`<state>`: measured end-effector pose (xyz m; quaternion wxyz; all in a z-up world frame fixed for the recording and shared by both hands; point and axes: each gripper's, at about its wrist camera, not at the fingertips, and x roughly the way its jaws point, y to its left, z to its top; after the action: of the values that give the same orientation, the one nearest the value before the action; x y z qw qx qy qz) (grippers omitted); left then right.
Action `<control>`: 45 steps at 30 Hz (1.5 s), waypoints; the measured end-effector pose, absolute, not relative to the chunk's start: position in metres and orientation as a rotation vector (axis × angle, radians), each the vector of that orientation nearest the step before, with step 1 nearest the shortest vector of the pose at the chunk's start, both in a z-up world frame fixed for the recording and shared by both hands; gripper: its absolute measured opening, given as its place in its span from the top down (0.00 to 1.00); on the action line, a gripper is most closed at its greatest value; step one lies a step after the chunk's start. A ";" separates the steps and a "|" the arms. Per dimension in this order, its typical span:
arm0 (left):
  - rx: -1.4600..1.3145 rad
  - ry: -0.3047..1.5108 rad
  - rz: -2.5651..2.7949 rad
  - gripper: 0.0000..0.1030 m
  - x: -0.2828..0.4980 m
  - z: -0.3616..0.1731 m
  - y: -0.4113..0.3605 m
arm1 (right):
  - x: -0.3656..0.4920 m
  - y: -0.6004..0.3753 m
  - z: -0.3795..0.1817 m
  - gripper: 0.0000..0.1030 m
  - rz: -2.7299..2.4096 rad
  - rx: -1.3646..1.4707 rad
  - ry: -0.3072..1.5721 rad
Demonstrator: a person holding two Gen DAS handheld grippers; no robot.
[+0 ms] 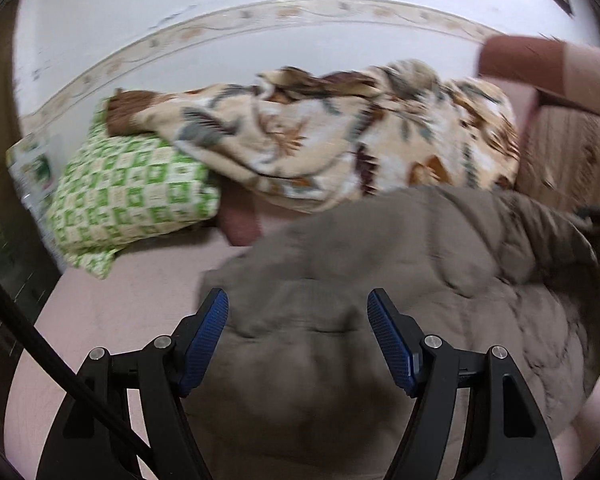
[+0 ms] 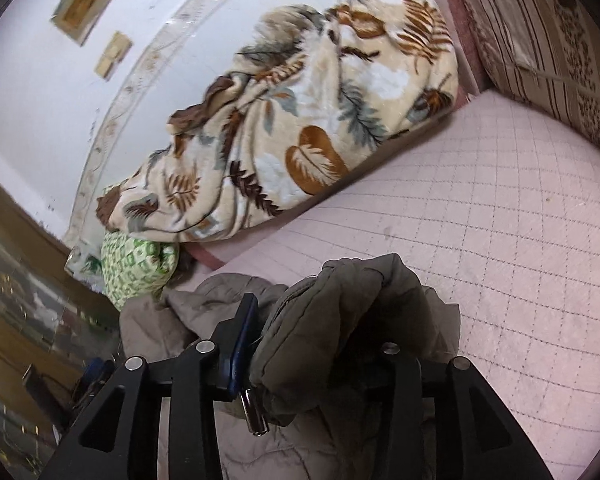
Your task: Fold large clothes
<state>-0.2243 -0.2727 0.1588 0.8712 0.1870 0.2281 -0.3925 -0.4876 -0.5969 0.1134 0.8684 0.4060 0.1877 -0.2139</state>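
Jacket: I see the grey padded jacket (image 1: 380, 280) heaped on the pink quilted bed (image 2: 500, 220), near the leaf-print blanket (image 2: 300, 128) and green pillow (image 1: 128, 184).
Risk: I judge the bunched fold could slump apart if released here, since the padding is springy and the zipper pull (image 2: 256, 416) dangles where it may snag.
Left tongs (image 1: 298, 320): spread wide above the jacket, pinching nothing.
Right tongs (image 2: 320, 344): partly spread, a thick wad of jacket between them; whether the pads press it I cannot tell.
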 end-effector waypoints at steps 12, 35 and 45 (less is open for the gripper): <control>0.419 0.524 -0.787 0.31 -0.230 0.125 -0.303 | -0.490 -0.579 0.131 0.35 -0.459 0.740 0.347; 0.387 0.766 -0.751 0.20 -0.168 0.056 -0.347 | -0.391 -0.605 0.022 0.33 -0.661 0.539 0.733; 0.424 0.767 -0.712 0.14 -0.162 0.042 -0.360 | -0.384 -0.613 -0.001 0.30 -0.660 0.553 0.734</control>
<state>-0.1617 -0.3604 0.0425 0.8448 0.2008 0.3634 -0.3375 -0.3836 -0.6135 -0.0011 0.8442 0.2621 0.3477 -0.3126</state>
